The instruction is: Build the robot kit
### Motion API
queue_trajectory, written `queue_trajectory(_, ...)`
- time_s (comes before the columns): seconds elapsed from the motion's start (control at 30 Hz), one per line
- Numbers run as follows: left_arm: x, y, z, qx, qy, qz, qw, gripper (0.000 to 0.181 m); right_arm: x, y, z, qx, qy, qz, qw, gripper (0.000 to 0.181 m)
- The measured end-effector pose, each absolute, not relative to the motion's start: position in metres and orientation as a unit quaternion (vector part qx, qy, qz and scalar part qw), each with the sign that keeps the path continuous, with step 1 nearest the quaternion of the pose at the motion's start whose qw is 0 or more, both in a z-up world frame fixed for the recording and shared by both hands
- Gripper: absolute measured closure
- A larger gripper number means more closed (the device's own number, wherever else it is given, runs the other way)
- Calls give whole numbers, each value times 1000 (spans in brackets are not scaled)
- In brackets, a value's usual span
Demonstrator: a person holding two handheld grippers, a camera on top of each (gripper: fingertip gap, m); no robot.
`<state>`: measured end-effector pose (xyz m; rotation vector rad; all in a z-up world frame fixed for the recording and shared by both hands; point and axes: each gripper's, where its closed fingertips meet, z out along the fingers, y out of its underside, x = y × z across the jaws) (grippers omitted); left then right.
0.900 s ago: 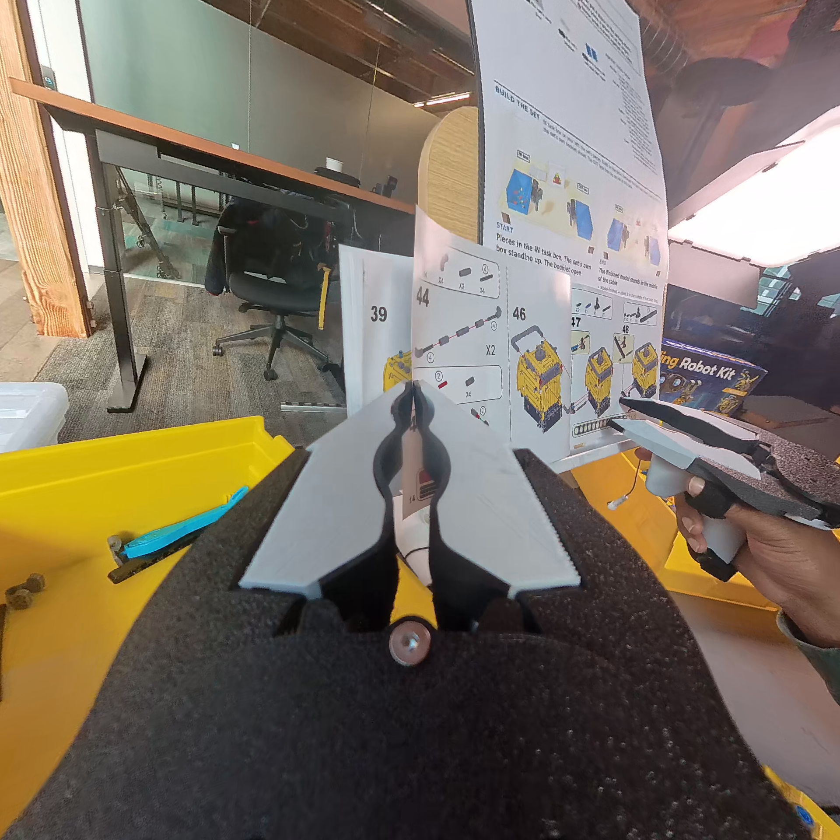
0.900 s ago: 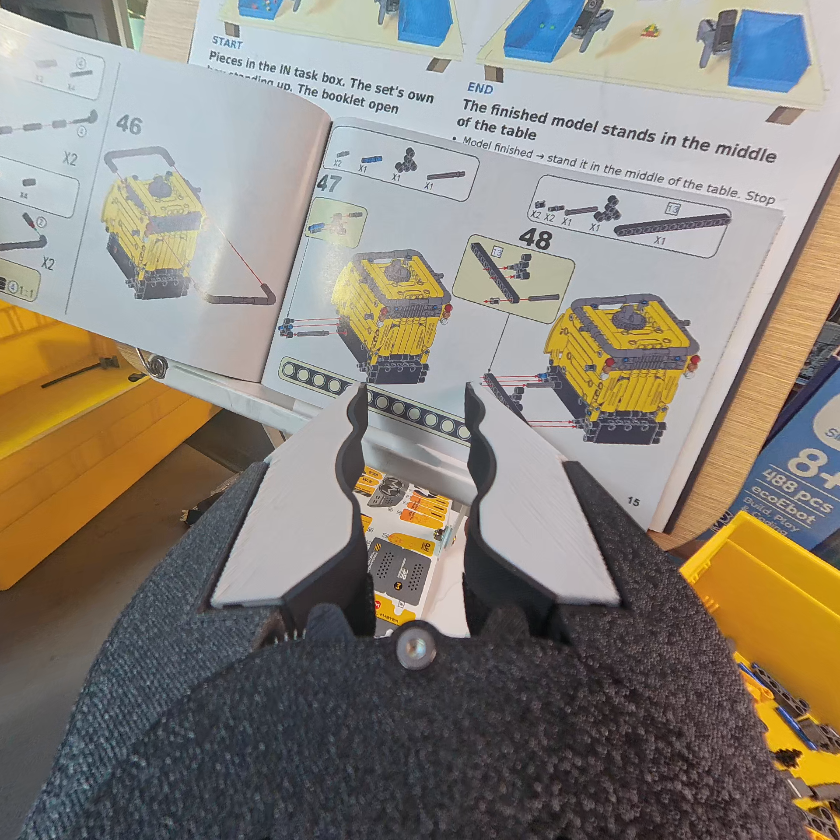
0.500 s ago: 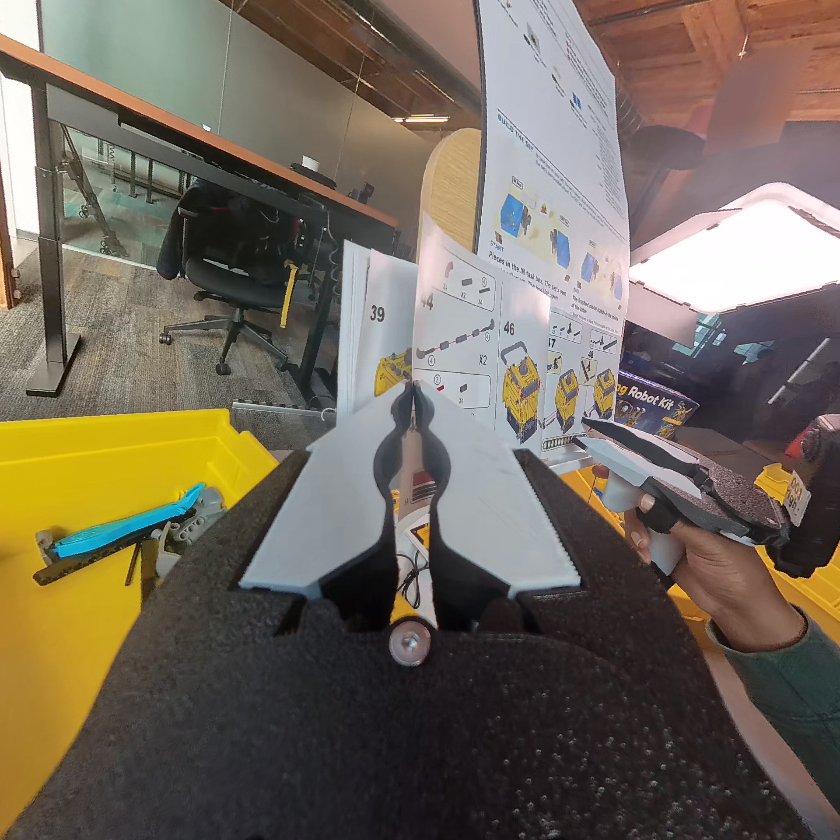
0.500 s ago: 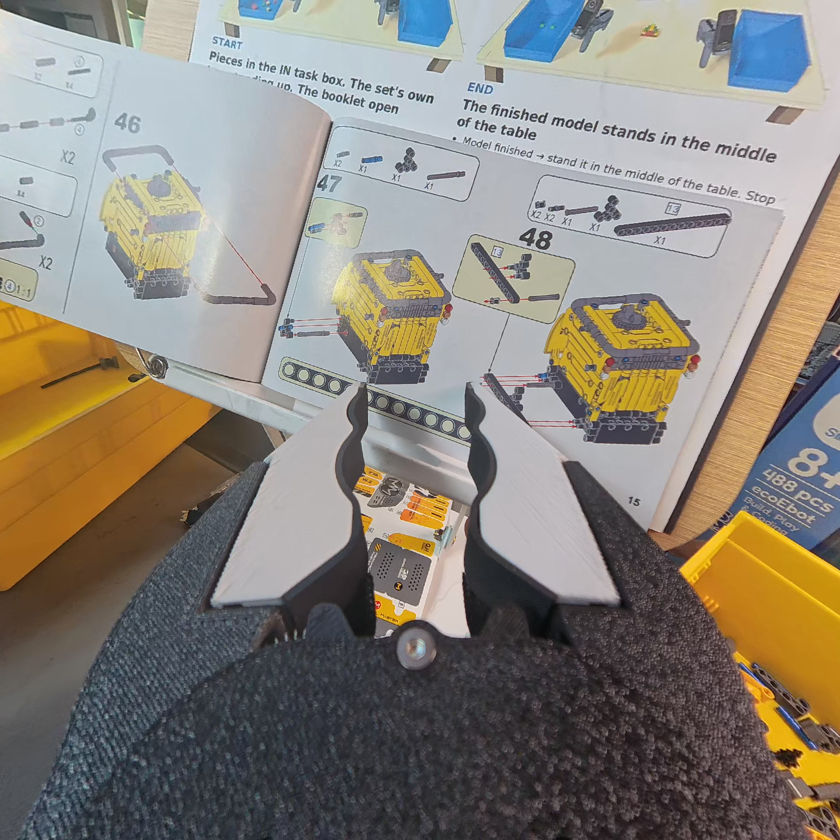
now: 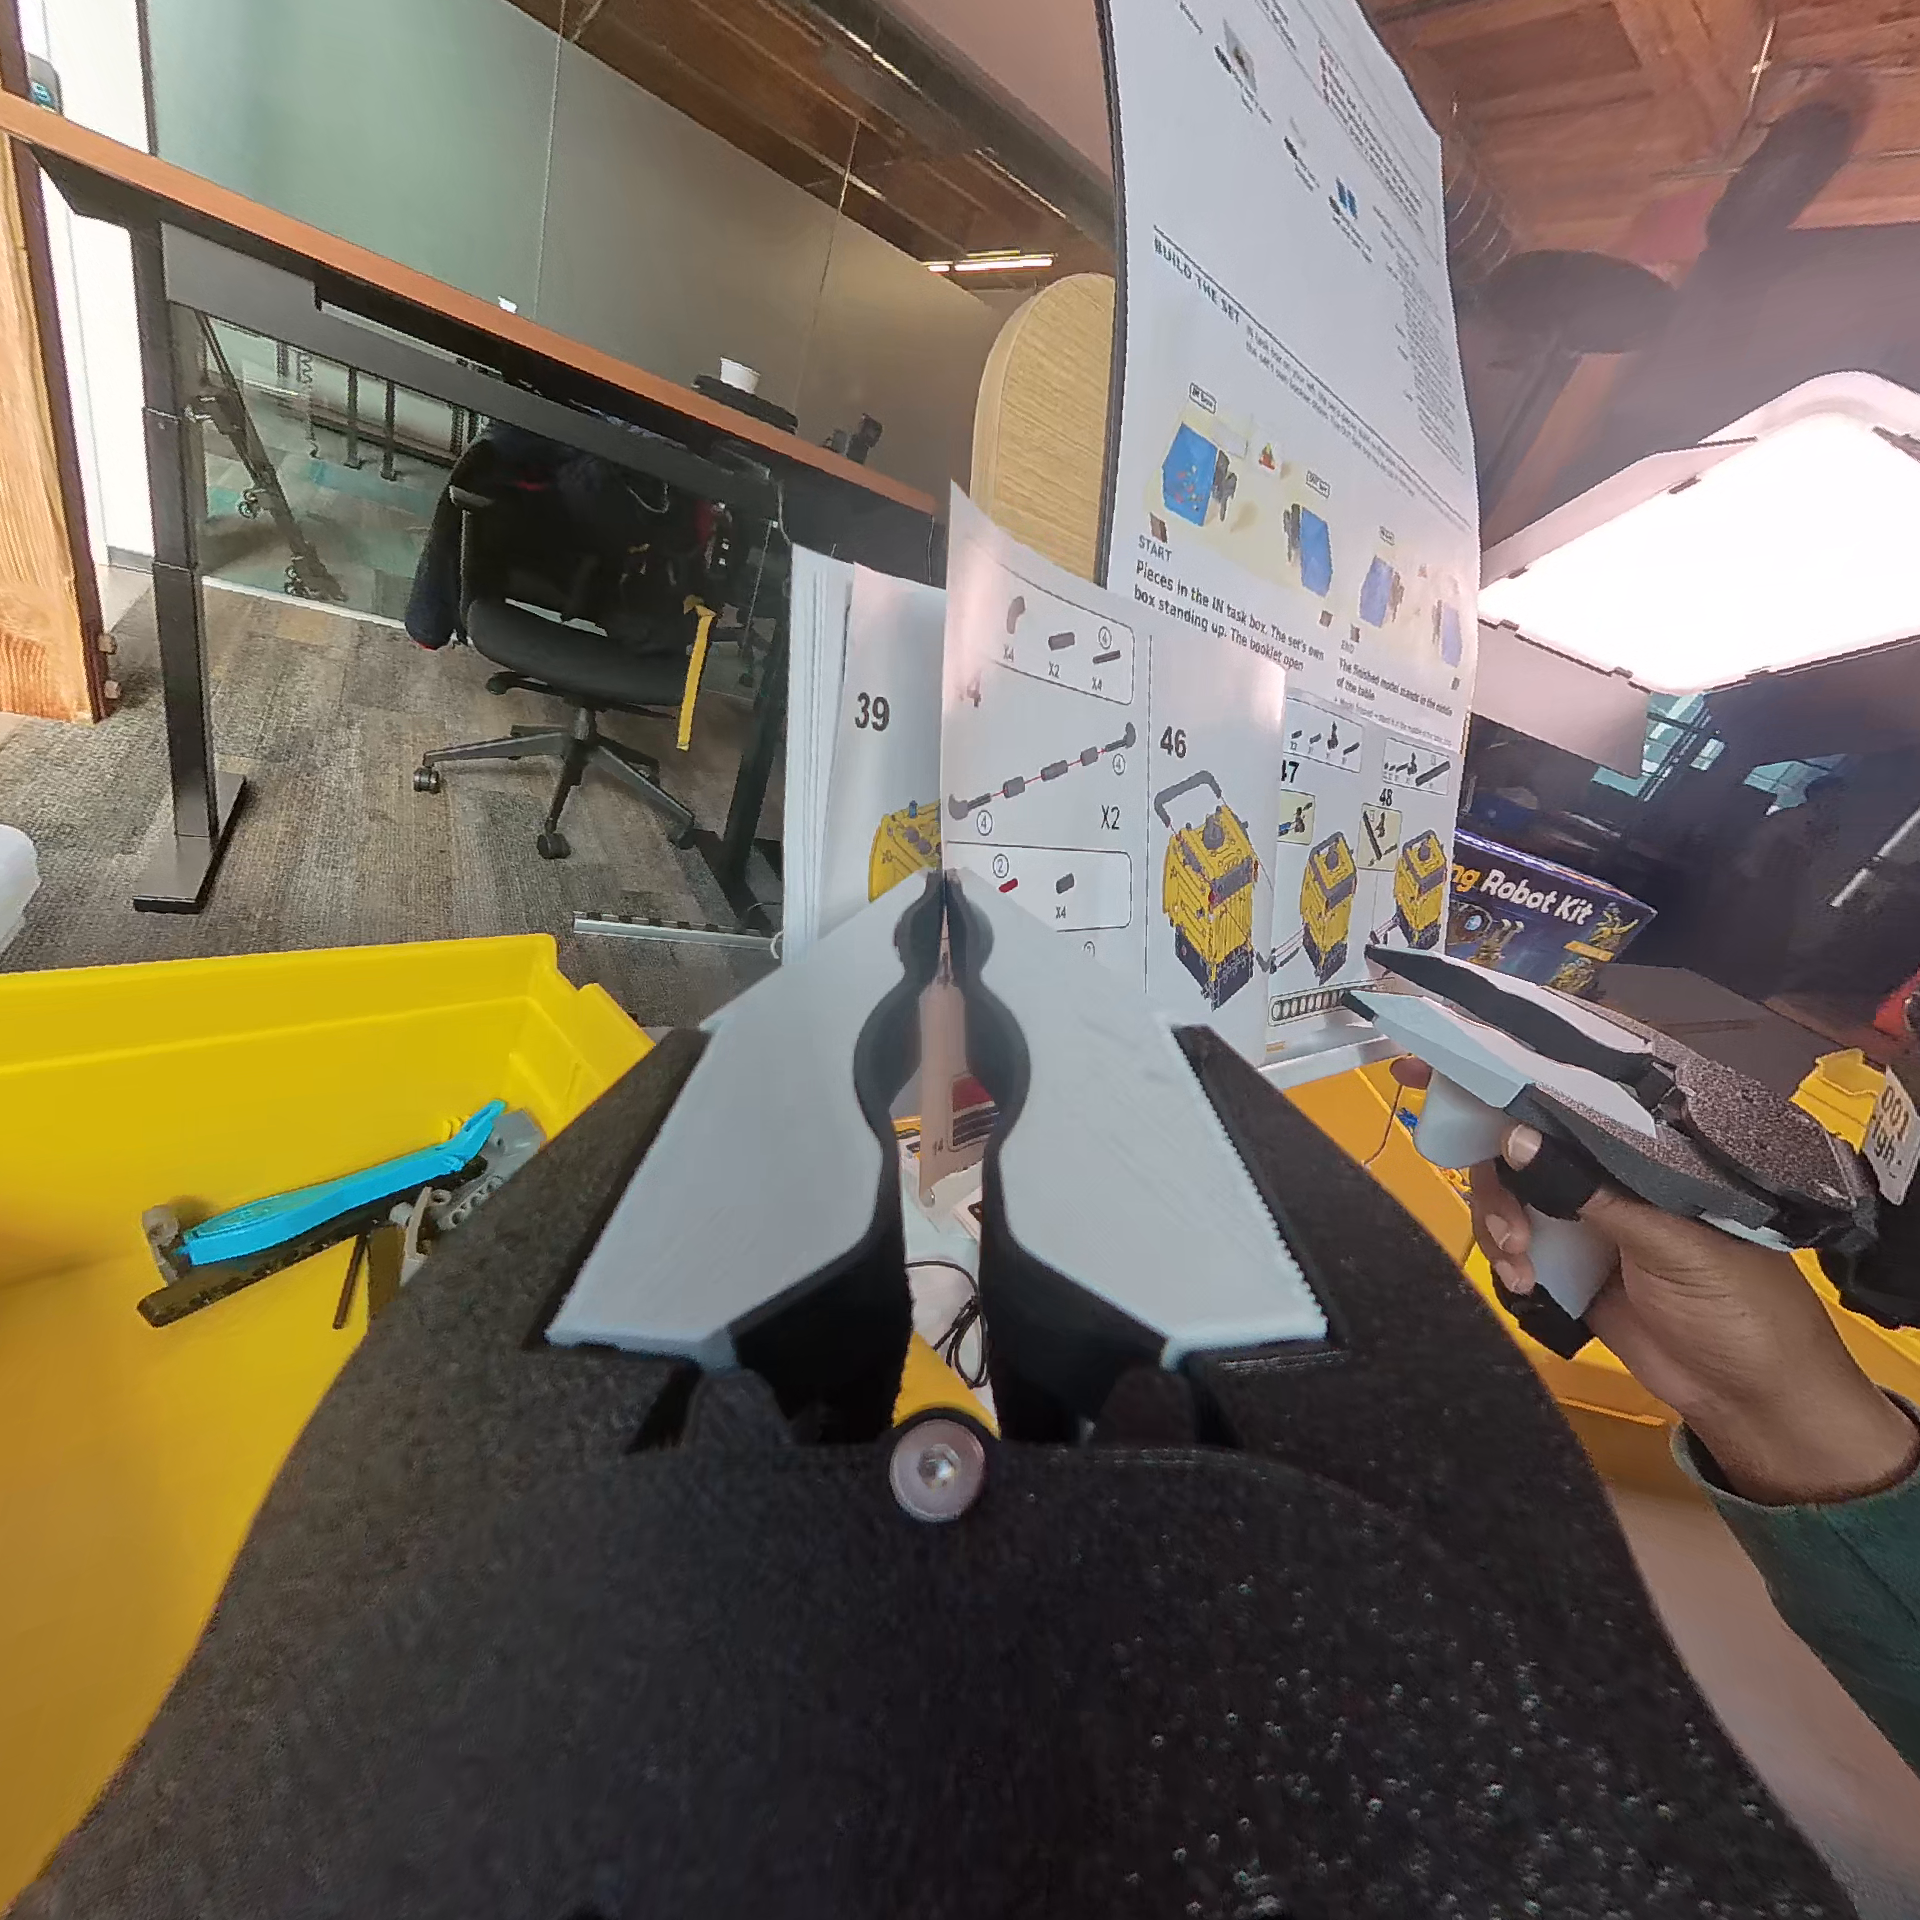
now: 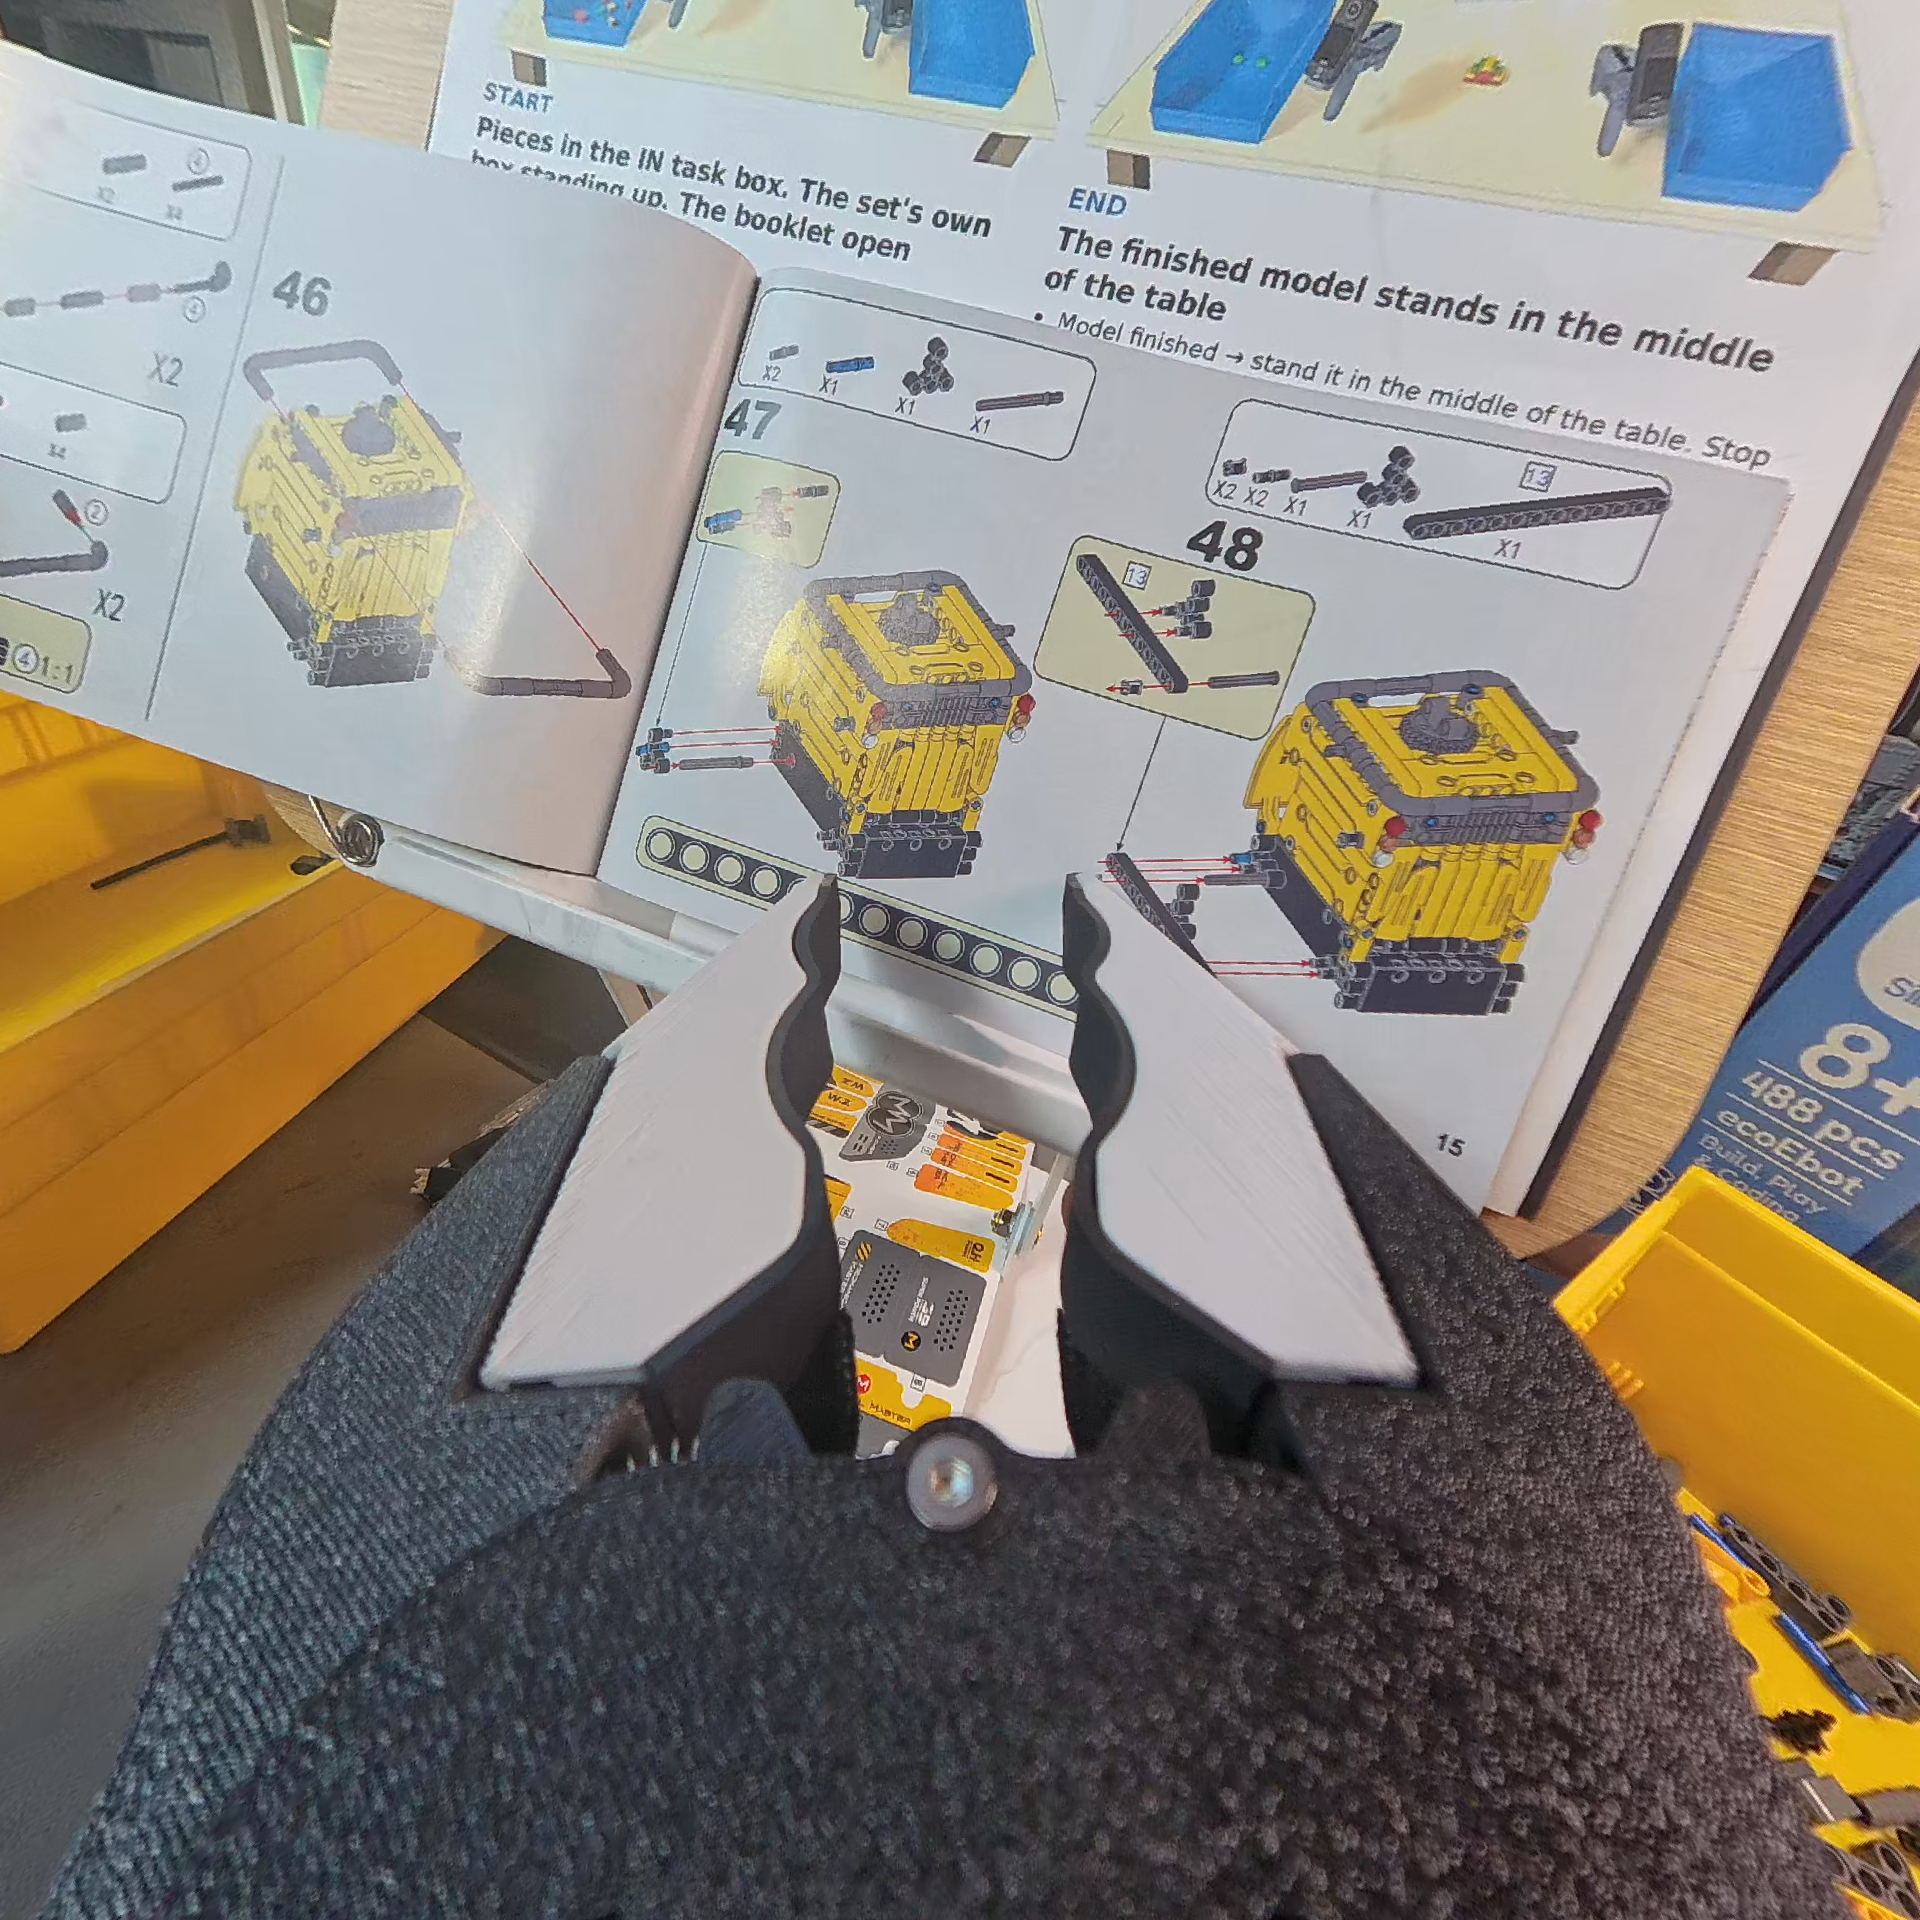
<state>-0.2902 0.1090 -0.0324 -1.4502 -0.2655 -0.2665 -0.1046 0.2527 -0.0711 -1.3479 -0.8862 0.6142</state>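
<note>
Booklet [image 6: 1195,675] stands open; left tongs [image 5: 943,883] stay clamped on one page [image 5: 940,1039] at its lower edge, though their view has swung. Right tongs [image 6: 948,894], parted and empty, have not moved from just before the booklet, with a sticker sheet [image 6: 925,1247] below it.
</note>
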Motion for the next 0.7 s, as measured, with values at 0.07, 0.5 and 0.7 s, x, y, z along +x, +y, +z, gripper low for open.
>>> queue_trajectory(0.07, -290, 109, -33, -662, -120, -114, 732, 181, -105, 253, -71, -593, -390, 271, 650, 139)
queue_trajectory(0.5, -291, 110, -33, -671, -111, -78, 729, 181, -104, 253, -71, -593, -391, 270, 650, 139)
queue_trajectory(0.7, -291, 110, -33, -672, -110, -75, 729, 181, -104, 253, -71, -593, -391, 269, 651, 139)
